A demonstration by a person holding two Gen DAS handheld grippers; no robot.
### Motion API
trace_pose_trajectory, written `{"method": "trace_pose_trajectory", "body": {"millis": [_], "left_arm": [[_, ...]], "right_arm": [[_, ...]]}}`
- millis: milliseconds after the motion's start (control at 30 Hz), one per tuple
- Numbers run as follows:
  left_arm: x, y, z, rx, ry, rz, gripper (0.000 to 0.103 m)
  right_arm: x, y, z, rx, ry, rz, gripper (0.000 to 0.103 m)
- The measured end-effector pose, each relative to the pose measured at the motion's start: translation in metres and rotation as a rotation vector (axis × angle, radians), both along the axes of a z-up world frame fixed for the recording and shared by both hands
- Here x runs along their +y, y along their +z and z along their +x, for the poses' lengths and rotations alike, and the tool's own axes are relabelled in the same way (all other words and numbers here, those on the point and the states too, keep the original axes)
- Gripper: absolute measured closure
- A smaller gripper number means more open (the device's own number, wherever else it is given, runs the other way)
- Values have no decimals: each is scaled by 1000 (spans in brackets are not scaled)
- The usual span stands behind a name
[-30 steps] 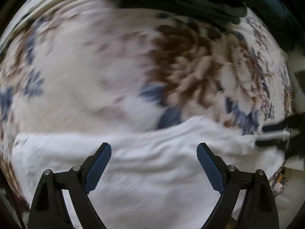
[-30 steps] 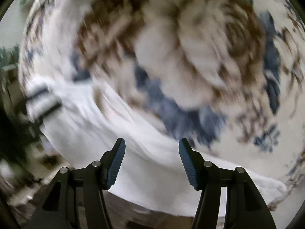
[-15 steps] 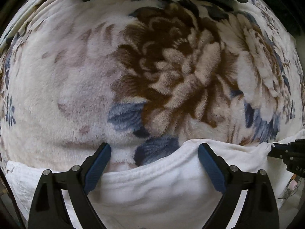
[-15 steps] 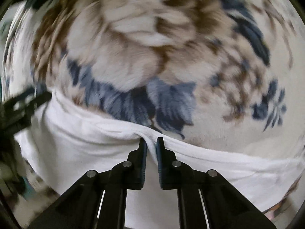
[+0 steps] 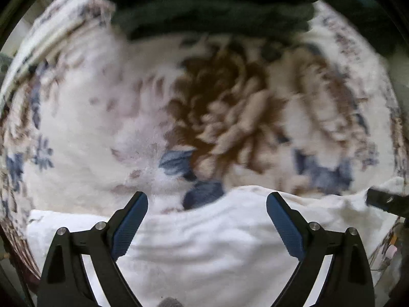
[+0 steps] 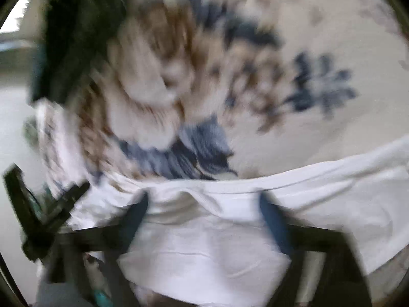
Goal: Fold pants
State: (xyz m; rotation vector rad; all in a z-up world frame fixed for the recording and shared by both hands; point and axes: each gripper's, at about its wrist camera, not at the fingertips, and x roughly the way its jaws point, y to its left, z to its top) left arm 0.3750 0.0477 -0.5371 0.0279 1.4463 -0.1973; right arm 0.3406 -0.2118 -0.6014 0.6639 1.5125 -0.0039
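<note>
The left gripper [image 5: 207, 220] points straight down over the near side of the bed, its blue-padded fingers [image 5: 130, 226] spread wide with nothing pinched between them. Beneath it lie the white pants [image 5: 209, 250], spread flat along the near edge of the floral blanket [image 5: 107, 117], their far hem running left to right just past the fingertips. The cloth under this gripper is loosely rippled and does not touch the pads.

At the right of the left wrist view, the black tip of the right gripper [image 5: 383, 200] sits over the pants' far right corner. In its own, heavily blurred view, the right gripper [image 6: 204, 204] tilts down over the white pants [image 6: 209, 253]; its jaws are opening, already standing far apart. A small ridge of fabric rises between the fingers [image 6: 273, 220] near the hem, but the pads do not press on it. The left gripper [image 6: 46, 215] shows at the left edge of that view, over the same garment.

Beyond the hem, the blanket [image 6: 319, 138] carries a big brown and cream flower with blue leaves. At the far edge of the bed lies a stack of dark green folded clothing [image 5: 212, 18], well apart from the pants.
</note>
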Motion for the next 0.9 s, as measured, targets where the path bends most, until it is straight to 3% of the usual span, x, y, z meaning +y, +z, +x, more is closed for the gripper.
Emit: {"method": "trace_pose_trajectory", "body": {"millis": [33,133,233,267,400,500,533,600,633,667,700,767,900], "left_arm": [[-5,9,-6,-21,-9,-1,7],[-30,26,-27,-32,-40,-30,5],[-67,24,-51,-6,-91,-52,4],[-79,21,-58,11,-107,-54,4],[-143,-1,-91,74,-169,-44,4],[-174,-3,-106,92,-187,-26,4],[-185,-5,-109,99,-188,-21,4],[-199,-5,-113,98,-188,-13,4],[-208,-5,-115,93,-196,-2,4],[-214,-6,-117,91,-203,7,4],[-220,-7,-118,90,-209,15,4],[-232,-8,-120,89,-222,29,4],[-247,-4,-127,64,-260,57,4]], "right_arm": [[-17,14,-12,-69,-50,15,10],[-52,37,-64,-125,-189,11,10],[-87,53,-140,-113,-395,-57,10],[-118,57,-170,-108,-496,-93,10],[-194,47,-259,-107,-794,-136,11],[-244,26,-293,-100,-914,-130,22],[-249,16,-298,-104,-924,-127,31],[-267,1,-297,-127,-927,-93,36],[-275,-7,-295,-130,-907,-74,47],[-279,-16,-288,-101,-870,-89,59],[-278,-24,-281,-76,-852,-106,85],[-274,-29,-274,-71,-835,-137,94],[-266,8,-276,-114,-804,-239,97]]}}
